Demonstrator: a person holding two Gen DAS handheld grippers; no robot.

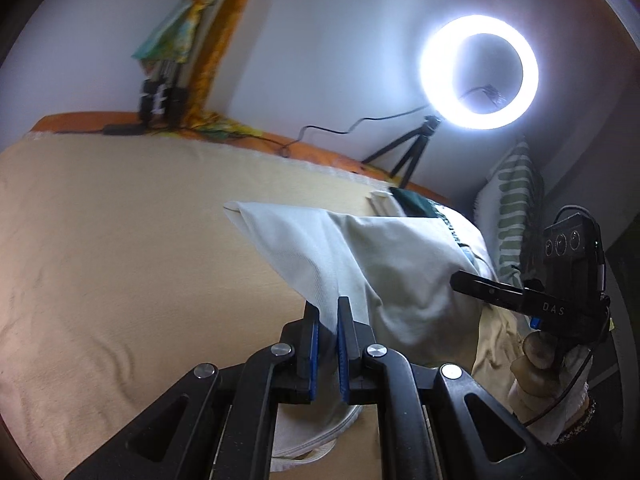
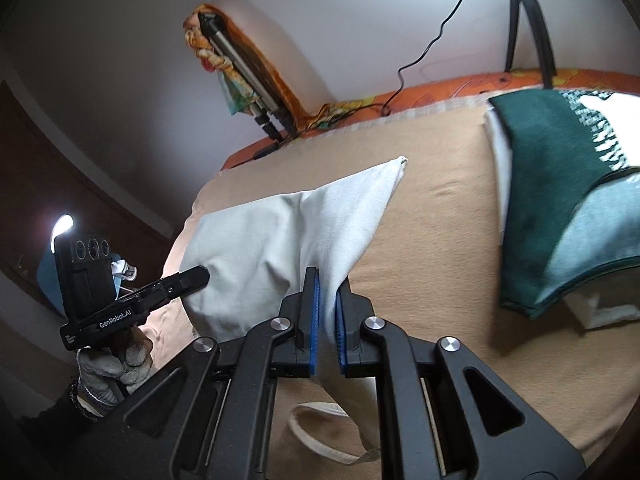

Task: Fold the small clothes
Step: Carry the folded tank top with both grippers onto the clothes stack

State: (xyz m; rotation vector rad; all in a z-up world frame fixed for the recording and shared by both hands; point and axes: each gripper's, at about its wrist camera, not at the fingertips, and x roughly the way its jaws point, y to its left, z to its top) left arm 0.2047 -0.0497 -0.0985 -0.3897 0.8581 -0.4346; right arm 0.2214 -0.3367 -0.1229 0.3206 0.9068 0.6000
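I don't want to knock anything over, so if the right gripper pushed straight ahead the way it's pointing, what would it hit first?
The right gripper is already clamped on the white garment, which would bunch ahead of it. Beyond lies the tan blanket; depth is unclear.

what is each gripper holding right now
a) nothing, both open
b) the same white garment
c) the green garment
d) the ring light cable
b: the left gripper and the right gripper each have their fingers pinched on the white garment, lifting it off the beige blanket; the green garment lies untouched.
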